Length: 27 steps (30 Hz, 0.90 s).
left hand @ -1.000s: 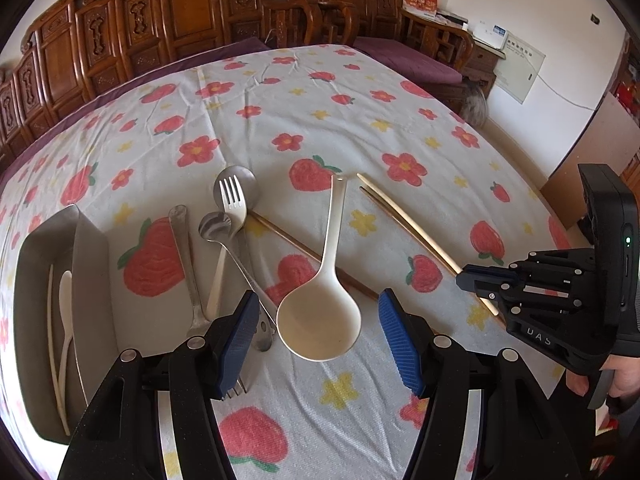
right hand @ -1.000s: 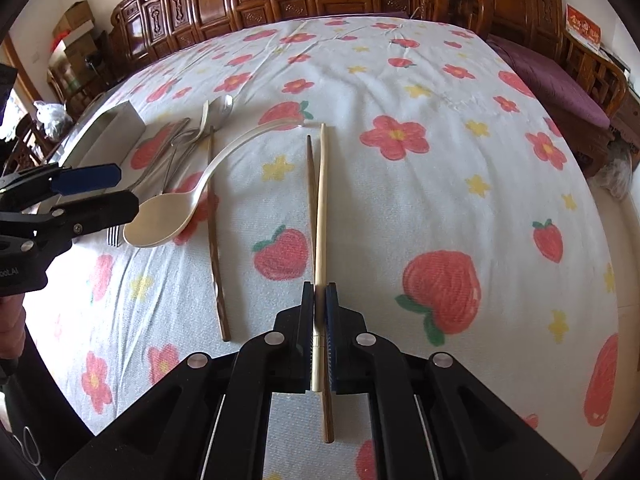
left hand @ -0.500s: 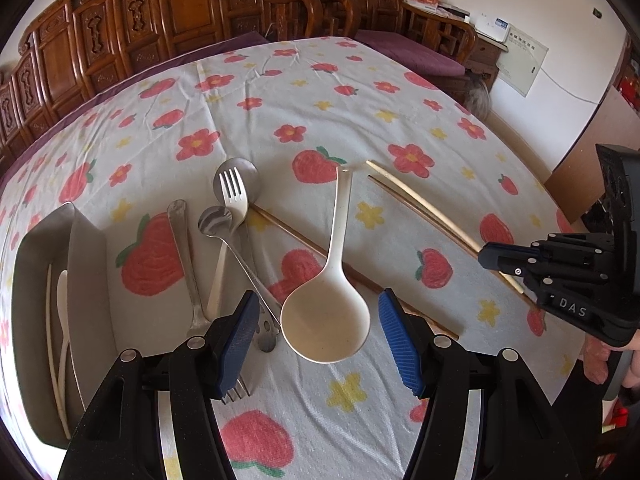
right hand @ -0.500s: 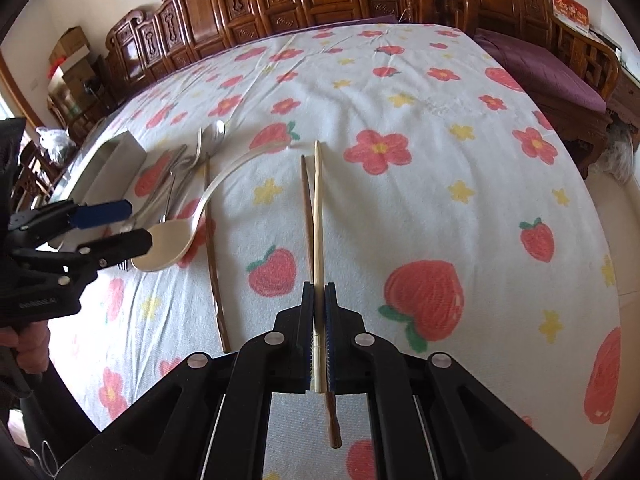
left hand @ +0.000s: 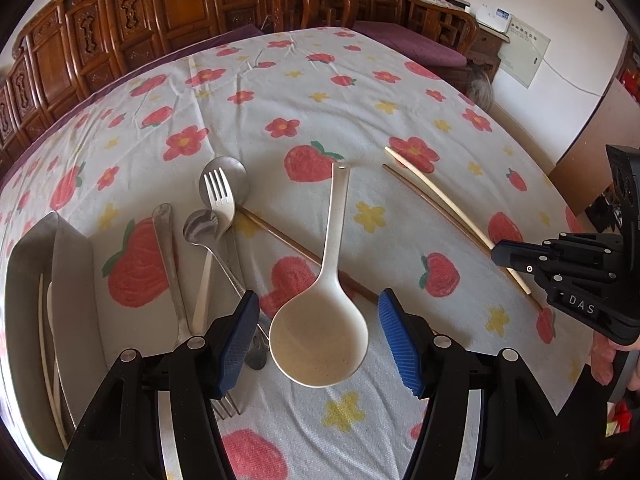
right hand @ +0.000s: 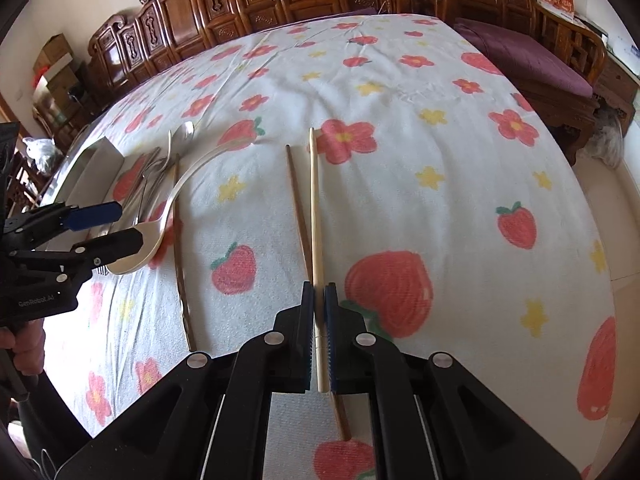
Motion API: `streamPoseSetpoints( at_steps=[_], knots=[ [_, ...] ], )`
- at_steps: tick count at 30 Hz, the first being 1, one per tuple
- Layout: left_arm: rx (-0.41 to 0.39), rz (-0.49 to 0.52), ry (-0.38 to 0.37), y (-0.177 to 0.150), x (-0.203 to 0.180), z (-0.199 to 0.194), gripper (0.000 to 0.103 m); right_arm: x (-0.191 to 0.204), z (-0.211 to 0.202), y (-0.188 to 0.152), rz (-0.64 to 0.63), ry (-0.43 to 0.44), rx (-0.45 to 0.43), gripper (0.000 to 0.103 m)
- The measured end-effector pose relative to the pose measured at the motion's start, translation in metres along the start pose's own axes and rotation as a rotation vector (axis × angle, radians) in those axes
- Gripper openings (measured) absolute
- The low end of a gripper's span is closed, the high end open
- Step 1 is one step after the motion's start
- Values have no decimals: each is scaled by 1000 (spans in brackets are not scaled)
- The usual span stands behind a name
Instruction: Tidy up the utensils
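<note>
- Strawberry-print cloth [left hand: 248, 128] covers the counter, utensils scattered.
- Right hand-held gripper [right hand: 319, 312] clenches the pale chopstick [right hand: 314, 200], probably for the tray [left hand: 24, 280].
- Left hand-held gripper [left hand: 318, 334] hangs released around the cream spoon [left hand: 320, 336].

A row of carved dark-wood chairs [left hand: 120, 36] lines the far side of the table. To the right stands a wooden bench with a purple cushion [right hand: 532, 56]. The wall [left hand: 560, 20] is white and carries a pale panel [left hand: 524, 54]; daylight fills the room. The floor [right hand: 616, 216] is light.
</note>
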<state>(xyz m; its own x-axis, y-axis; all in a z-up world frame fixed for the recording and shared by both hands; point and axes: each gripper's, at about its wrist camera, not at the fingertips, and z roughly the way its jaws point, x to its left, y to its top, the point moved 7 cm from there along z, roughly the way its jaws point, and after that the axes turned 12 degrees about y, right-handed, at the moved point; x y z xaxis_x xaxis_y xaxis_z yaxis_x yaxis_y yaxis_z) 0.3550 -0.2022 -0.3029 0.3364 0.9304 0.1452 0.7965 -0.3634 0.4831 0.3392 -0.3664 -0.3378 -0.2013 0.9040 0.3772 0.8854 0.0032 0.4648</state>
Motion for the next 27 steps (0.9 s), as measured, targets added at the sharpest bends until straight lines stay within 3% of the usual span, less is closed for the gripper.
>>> streamPoseSetpoints(
  at_steps=[11, 22, 25, 27],
  knots=[
    [2, 16, 0, 3, -5, 4, 59, -21, -8, 4, 36, -57, -27, 12],
    [16, 28, 5, 6, -7, 12, 59, -17, -1, 10, -50, -76, -8, 17],
    [19, 38, 8, 8, -9, 14, 59, -15, 0, 11, -71, -82, -2, 17],
    [24, 51, 10, 10, -12, 17, 59, -15, 0, 10, -84, -102, 0, 7]
  ],
)
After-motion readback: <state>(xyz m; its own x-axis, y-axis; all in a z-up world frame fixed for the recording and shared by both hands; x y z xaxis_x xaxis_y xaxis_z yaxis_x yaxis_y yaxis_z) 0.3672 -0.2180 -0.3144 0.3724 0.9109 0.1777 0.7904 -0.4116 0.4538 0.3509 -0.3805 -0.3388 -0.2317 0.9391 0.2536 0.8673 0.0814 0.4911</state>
